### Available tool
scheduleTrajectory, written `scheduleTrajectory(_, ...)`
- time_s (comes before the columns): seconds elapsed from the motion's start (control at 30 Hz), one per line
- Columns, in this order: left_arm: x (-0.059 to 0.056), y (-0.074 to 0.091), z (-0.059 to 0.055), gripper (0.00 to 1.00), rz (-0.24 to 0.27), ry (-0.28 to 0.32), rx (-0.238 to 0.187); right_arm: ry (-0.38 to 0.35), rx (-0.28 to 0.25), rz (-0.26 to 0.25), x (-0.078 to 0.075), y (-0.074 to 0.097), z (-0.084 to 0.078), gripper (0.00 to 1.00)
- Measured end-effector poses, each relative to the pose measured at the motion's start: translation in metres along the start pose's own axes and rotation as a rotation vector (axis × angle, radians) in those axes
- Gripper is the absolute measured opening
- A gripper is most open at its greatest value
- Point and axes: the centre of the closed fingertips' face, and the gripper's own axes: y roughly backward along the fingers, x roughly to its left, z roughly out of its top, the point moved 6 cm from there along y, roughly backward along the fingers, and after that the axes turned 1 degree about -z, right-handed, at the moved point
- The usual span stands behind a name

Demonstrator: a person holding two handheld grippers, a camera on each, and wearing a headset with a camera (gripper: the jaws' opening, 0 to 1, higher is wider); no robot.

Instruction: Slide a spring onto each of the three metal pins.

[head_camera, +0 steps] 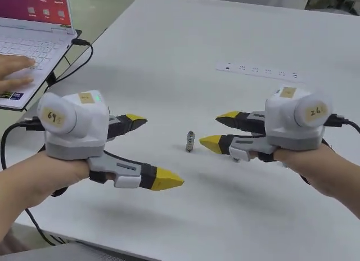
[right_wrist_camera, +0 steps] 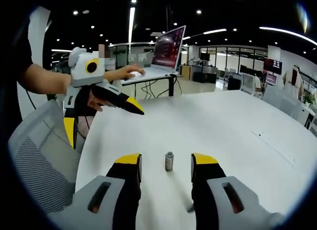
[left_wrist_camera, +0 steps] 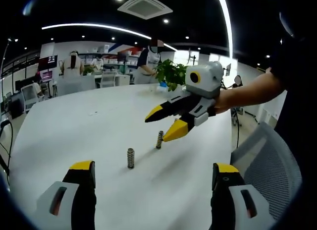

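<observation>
A small coiled spring stands upright on a pin [head_camera: 190, 140] in the middle of the white table [head_camera: 185, 53]. My right gripper [head_camera: 217, 129] is open, its yellow tips just right of that spring; in the right gripper view the spring [right_wrist_camera: 169, 161] sits in line with the gap of the right gripper [right_wrist_camera: 167, 166]. My left gripper [head_camera: 153, 149] hovers wide open to the left of the spring. In the left gripper view, two upright springs [left_wrist_camera: 131, 158] [left_wrist_camera: 159, 139] stand ahead of the left gripper [left_wrist_camera: 153, 169], with the right gripper [left_wrist_camera: 168, 122] just above the farther one.
An open laptop [head_camera: 31, 30] sits at the far left with a person's hand [head_camera: 14, 70] on it. A black cable [head_camera: 79, 61] runs off it. A white power strip [head_camera: 260, 71] lies at the back right. The table's near edge [head_camera: 112, 248] is close below the left gripper.
</observation>
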Motion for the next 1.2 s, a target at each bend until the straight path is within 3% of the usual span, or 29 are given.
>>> scheduleTrajectory(0.43, -0.006, -0.008, 0.007, 0.98, -0.012, -0.009, -0.010, -0.042, -0.066, -0.033, 0.009, 0.041, -0.013, 0.58)
scheduleTrajectory(0.7, -0.009, -0.010, 0.007, 0.98, -0.030, -0.018, -0.004, -0.092, -0.102, -0.088, 0.010, 0.072, -0.033, 0.81)
scheduleTrajectory(0.87, -0.010, -0.009, 0.009, 0.98, -0.033, -0.020, -0.014, -0.090, -0.117, -0.105, 0.021, 0.087, -0.045, 0.97)
scheduleTrajectory(0.97, -0.011, -0.009, 0.009, 0.98, -0.035, -0.023, -0.015, -0.124, -0.139, -0.111, 0.024, 0.097, -0.050, 0.99)
scheduleTrajectory(1.2, -0.015, -0.008, 0.010, 0.98, -0.041, -0.024, -0.044, -0.161, -0.160, -0.186, 0.014, 0.119, -0.057, 0.99)
